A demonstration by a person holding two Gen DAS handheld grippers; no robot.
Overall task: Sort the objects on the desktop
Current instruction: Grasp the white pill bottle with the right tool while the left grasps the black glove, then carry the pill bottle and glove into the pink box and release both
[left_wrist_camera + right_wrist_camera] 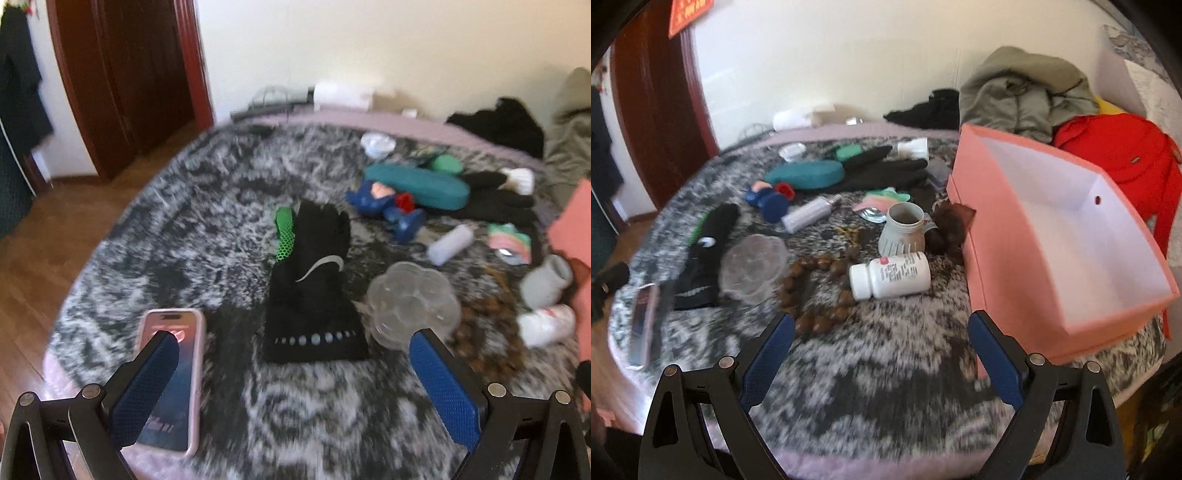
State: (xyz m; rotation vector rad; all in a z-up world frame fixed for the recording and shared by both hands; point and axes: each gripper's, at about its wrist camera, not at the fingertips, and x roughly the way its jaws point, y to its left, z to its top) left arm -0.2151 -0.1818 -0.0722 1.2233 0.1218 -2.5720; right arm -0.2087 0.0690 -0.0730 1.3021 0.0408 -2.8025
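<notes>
My left gripper is open and empty above the shaggy grey cloth, with a black glove straight ahead between its fingers, a pink-cased phone under the left finger and a clear plastic dish by the right finger. My right gripper is open and empty, in front of a white pill bottle lying on its side and a string of brown beads. An empty pink box stands to its right.
Further back lie a grey open jar, a small clear bottle, a blue toy figure, a teal case, another black glove and a white cup. Clothes pile up behind the box.
</notes>
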